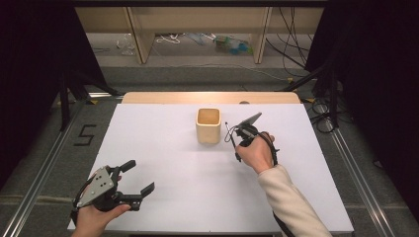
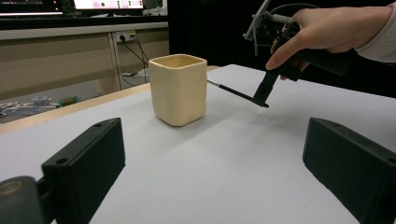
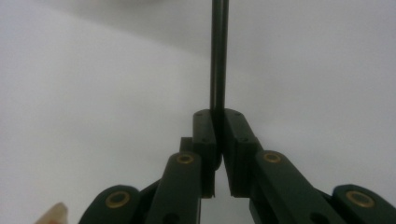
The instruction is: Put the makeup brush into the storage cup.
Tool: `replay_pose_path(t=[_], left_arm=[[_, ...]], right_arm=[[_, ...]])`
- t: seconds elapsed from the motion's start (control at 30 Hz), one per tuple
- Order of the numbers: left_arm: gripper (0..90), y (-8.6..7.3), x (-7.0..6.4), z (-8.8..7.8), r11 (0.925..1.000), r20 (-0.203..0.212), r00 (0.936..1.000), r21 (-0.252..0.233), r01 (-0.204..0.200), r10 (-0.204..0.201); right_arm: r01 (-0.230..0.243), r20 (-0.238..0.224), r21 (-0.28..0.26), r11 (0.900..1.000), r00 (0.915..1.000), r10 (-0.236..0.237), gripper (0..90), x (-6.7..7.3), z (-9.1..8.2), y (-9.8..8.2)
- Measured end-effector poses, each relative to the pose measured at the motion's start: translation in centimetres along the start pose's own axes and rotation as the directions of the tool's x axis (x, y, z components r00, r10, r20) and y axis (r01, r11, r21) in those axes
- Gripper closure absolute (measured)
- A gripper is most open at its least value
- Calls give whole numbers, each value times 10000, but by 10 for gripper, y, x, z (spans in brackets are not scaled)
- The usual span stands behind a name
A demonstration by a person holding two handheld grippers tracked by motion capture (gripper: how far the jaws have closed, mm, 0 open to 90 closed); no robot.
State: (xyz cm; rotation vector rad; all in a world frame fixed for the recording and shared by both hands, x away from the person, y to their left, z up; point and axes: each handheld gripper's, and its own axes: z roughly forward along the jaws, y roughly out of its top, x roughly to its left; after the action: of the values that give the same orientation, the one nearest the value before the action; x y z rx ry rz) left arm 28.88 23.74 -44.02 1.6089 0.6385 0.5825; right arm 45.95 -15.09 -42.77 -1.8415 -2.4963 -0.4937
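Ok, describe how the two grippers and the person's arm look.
Both grippers are black with two blocky jaws. The left gripper carries a grey three-cornered plate; the right gripper shows brass-coloured pivot pins, and a black cable trails from it. The right arm wears a cream sleeve.

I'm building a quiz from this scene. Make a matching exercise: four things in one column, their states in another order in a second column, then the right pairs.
Things:
1. left gripper
2. right gripper
3. cup
4. pen

States:
A. stands upright on the white table, mouth open to the top
B. jaws spread wide, nothing between them
C. thin and dark, slanting up toward the cup
D. jaws shut on a thin rod

Pairs: 1-B, 2-D, 3-A, 4-C
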Motion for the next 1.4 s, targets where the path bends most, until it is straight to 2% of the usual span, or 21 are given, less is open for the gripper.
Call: replay_pose_path(t=[0.23,0.27,0.33,0.63,0.67,0.73,0.77,0.8,0.83,0.87,0.93,0.97,1.1,1.13,1.17,1.2,1.23,1.27,1.3,1.33,1.4], left_arm=[[55,0,0,0,10000,-26,10000,63,-32,32],[56,0,0,0,10000,-22,10000,68,-36,36],[56,0,0,0,10000,-13,10000,32,14,-14],[57,0,0,0,10000,-16,10000,43,29,-29],[58,0,0,0,10000,-19,10000,41,31,-30],[58,0,0,0,10000,-14,10000,45,39,-39],[59,0,0,0,10000,-10,10000,55,32,-32],[59,0,0,0,10000,-12,10000,56,36,-35],[60,0,0,0,10000,-12,10000,56,36,-35],[60,0,-1,0,10000,-11,10000,64,50,-50],[60,0,-1,0,10000,-13,10000,71,46,-46],[61,0,-1,0,9999,-12,10000,84,68,-68],[63,-1,-1,0,9998,-18,9999,97,154,-154],[64,-1,-1,0,9998,-21,9999,111,152,-151],[65,-1,-1,0,9998,-19,9999,113,149,-149],[66,-1,-1,0,9998,-19,9999,113,149,-149],[65,-1,-1,0,9998,-19,9999,114,148,-148],[65,-1,-1,0,9998,-24,9999,100,165,-165],[64,-1,-1,0,9999,-21,9999,80,142,-142],[63,-1,-1,0,9999,-29,9999,84,149,-149],[63,-1,-1,0,9998,-31,9999,94,159,-158]], right_arm=[[-8,-165,-398,9992,9999,2,847,-4,-3,-4],[210,-176,-788,9967,9996,-225,847,-6,-3,-5],[73,-295,-938,9956,9995,-101,847,-7,-5,-7],[-11,-342,-1302,9915,9994,-34,847,-10,-9,-12],[142,-404,-1512,9884,9990,-205,846,-13,-9,-13],[59,-397,-1416,9899,9991,-117,847,-13,-9,-14],[233,-497,-1648,9861,9983,-319,847,-15,-9,-16],[-113,-498,-1535,9881,9988,37,847,-13,-11,-18],[-113,-498,-1535,9881,9988,37,847,-13,-11,-18],[92,-542,-1840,9829,9983,-195,847,-15,-11,-19],[-449,-669,-1541,9870,9971,349,847,-12,-15,-21],[-31,-637,-1950,9808,9979,-95,847,-16,-13,-22],[7,-708,-2065,9784,9974,-156,846,-18,-14,-25],[286,-696,-2327,9721,9965,-460,846,-21,-13,-27],[269,-704,-2274,9734,9966,-440,846,-21,-13,-28],[493,-652,-2418,9691,9956,-669,846,-23,-13,-28],[192,-774,-2312,9727,9963,-381,846,-21,-13,-30],[192,-774,-2312,9727,9963,-381,846,-21,-13,-30],[-45,-894,-2174,9761,9959,-154,846,-19,-15,-31],[354,-745,-2436,9692,9957,-551,846,-22,-14,-31],[757,-659,-2803,9569,9930,-979,846,-24,-14,-33]])
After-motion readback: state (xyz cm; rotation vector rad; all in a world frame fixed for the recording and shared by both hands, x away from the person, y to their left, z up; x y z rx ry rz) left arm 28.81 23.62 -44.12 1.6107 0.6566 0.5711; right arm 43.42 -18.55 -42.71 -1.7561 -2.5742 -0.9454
